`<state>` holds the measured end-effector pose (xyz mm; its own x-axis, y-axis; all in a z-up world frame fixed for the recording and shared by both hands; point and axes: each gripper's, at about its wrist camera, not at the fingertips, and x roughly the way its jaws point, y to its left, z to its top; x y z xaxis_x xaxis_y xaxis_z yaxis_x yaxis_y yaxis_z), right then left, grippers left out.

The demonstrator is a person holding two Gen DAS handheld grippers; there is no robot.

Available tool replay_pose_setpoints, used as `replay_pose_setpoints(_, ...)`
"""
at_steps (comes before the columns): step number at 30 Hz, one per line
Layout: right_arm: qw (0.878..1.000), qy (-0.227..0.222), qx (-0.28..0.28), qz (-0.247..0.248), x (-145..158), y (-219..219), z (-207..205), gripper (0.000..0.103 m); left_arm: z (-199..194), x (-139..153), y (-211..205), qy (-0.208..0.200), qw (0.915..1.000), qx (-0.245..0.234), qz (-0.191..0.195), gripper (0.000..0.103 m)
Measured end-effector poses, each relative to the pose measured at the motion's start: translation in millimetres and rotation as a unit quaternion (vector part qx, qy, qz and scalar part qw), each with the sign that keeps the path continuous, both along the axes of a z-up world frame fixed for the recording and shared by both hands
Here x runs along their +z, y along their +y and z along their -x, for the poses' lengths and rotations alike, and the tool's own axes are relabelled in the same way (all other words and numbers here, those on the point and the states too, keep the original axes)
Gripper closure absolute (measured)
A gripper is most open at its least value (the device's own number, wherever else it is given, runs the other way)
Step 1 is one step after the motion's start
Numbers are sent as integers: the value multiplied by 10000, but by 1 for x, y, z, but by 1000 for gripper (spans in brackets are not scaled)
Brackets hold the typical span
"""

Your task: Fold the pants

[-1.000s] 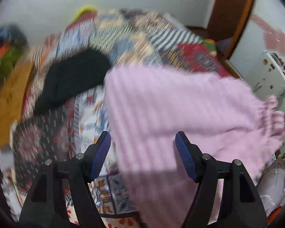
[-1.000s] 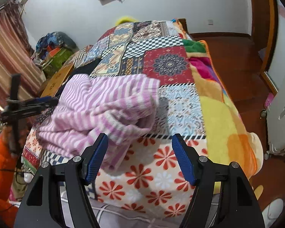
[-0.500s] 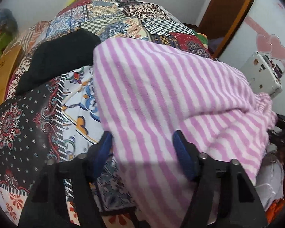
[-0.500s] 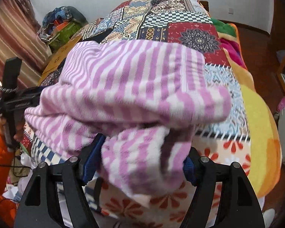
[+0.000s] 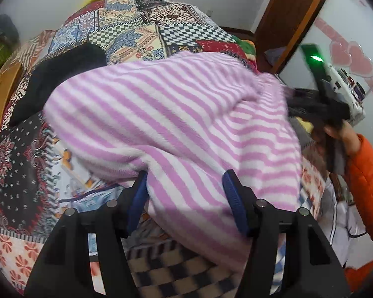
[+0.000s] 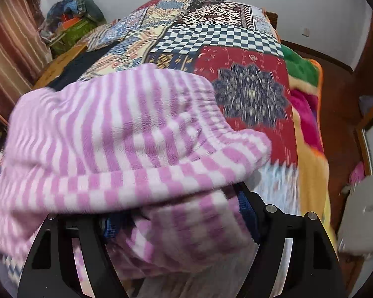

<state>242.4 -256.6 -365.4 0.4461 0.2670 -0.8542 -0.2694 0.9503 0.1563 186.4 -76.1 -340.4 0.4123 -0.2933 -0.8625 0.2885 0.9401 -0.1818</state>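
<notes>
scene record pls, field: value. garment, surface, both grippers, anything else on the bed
garment: pink-and-white striped fleece pants, bunched, not flat
surface: patchwork quilt on a bed
left gripper: jaws around a fold of the pants; whether they grip it is unclear
right gripper: jaws mostly buried in the fabric, state unclear
other: black garment on the quilt, beyond the pants

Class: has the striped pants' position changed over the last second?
Yes. The striped pants have come toward the camera, now covering more of the patchwork quilt.
</notes>
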Motion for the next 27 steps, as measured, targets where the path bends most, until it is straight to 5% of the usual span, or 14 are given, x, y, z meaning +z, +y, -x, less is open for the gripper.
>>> replay_pose_setpoints(8,9997,146,-81,199,-12,2,-50,31,-17,2,-18,-50,9994,225,276,39)
replay_pose_setpoints(20,9981,-544,-183,-246,67,-20,45,30,-52,65,72,-1115,9894,853,-361,30)
replay_pose_setpoints(27,9934,-814,232,-775,95,30,79,28,-120,37,97,-945,9882,904,-796,29)
